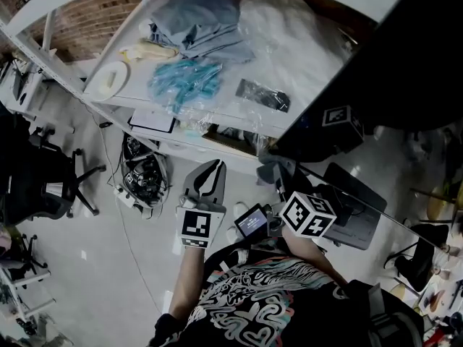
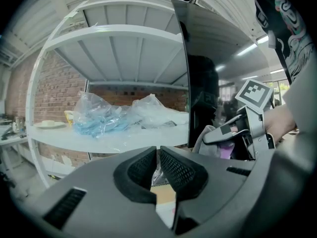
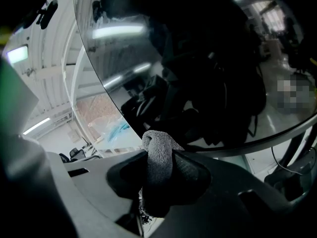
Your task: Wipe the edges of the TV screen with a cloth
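The TV screen [image 1: 405, 63] is a large black glossy panel at the upper right of the head view, and it fills the right gripper view [image 3: 198, 58] with reflections. My right gripper [image 1: 278, 178] is shut on a grey cloth [image 1: 269, 168] just below the screen's lower left corner. In the right gripper view the cloth [image 3: 157, 145] bulges out from between the jaws of that gripper [image 3: 161, 168], close to the screen's curved lower edge. My left gripper [image 1: 214, 168] hangs to the left, shut with nothing in it [image 2: 158, 151]. From there the TV's side edge [image 2: 185, 83] and the cloth [image 2: 207, 142] show to the right.
A white shelf [image 1: 137, 92] left of the TV carries plastic bags [image 1: 184, 82], folded blue-grey fabric [image 1: 199, 24] and a white plate [image 1: 108, 78]. On the floor lie cables and a power strip [image 1: 141, 183]. A black office chair [image 1: 36, 190] stands far left.
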`<state>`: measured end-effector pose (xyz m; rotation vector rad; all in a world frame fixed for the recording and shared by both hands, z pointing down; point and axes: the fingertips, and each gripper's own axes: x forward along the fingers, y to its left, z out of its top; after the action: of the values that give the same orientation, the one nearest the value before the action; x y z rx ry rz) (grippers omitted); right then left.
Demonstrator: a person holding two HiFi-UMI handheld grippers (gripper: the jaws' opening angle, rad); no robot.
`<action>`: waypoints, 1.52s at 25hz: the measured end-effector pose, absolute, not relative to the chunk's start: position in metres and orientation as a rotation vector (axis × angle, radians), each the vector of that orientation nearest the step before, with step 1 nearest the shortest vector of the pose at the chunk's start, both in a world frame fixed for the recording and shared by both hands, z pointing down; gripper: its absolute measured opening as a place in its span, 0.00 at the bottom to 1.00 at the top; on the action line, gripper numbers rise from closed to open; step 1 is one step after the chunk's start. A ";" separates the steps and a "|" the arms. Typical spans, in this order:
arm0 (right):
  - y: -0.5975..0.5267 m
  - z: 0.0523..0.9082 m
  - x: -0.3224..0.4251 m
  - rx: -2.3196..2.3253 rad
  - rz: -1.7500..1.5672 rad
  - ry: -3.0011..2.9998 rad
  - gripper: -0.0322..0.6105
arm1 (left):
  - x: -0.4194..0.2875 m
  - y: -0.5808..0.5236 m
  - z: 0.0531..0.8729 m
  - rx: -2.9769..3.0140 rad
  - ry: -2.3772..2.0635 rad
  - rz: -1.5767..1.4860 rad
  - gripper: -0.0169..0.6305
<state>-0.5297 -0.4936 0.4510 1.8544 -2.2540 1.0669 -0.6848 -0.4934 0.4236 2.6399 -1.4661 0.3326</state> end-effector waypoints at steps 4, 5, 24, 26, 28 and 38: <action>-0.490 0.449 -0.532 1.844 1.075 -2.261 0.24 | -0.678 -0.497 0.418 2.658 -1.451 0.339 0.08; -0.490 0.448 -0.531 1.843 1.075 -2.265 0.24 | -0.676 -0.499 0.418 2.661 -1.449 0.341 0.08; -0.505 0.431 -0.601 1.883 0.909 -2.338 0.24 | -0.713 -0.490 0.419 2.883 -1.047 0.314 0.08; -0.497 0.430 -0.607 1.949 0.869 -2.307 0.24 | -0.729 -0.487 0.426 2.880 -1.022 0.321 0.08; -0.484 0.433 -0.612 1.998 0.850 -2.271 0.24 | -0.742 -0.483 0.435 2.867 -0.989 0.345 0.08; -0.411 0.415 -0.601 2.239 0.703 -2.086 0.24 | -0.766 -0.473 0.426 2.930 -0.790 0.245 0.08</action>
<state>-0.6010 -0.4115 0.4146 2.2390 -2.0861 0.7026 -0.7656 -0.4732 0.4262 2.9297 -0.7901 0.2447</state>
